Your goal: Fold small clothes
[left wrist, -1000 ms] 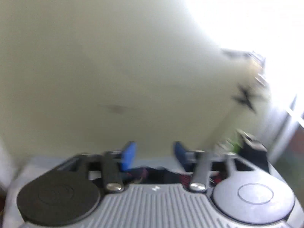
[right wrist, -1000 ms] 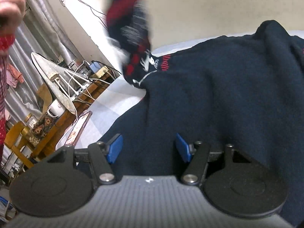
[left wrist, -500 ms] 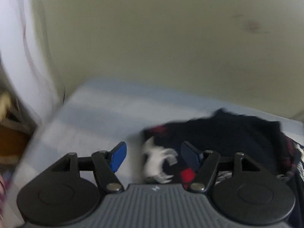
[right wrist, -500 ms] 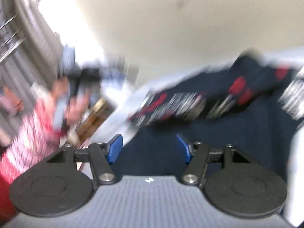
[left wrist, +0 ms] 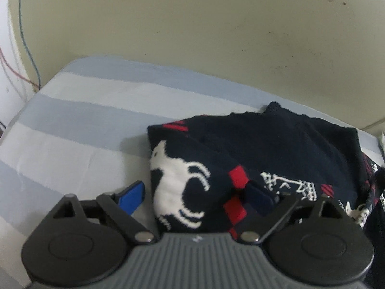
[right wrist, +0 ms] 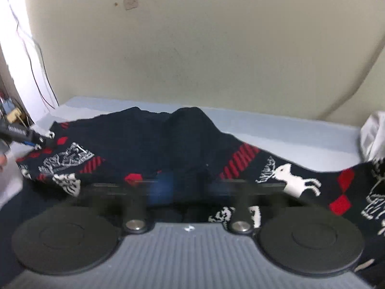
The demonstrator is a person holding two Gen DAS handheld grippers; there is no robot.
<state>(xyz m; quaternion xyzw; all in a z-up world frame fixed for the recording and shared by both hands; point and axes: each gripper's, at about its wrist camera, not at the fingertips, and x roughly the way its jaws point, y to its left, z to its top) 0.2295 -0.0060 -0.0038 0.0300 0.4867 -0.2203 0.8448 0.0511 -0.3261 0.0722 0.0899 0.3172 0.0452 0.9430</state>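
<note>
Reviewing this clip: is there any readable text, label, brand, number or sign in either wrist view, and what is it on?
No readable text in either view.
Small white mark on the left gripper body: a logo, too small to read.
Same mark on the right gripper body: too small and blurred to read.
White shapes on the navy sweater: knitted animal and block patterns, not letters.
Faint rectangular patch on the wall: nothing legible.

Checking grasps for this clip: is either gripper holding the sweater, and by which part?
The left gripper is opening over the sweater, gripping nothing. The right gripper is shut at the patterned band, but blur hides whether fabric is pinched.
</note>
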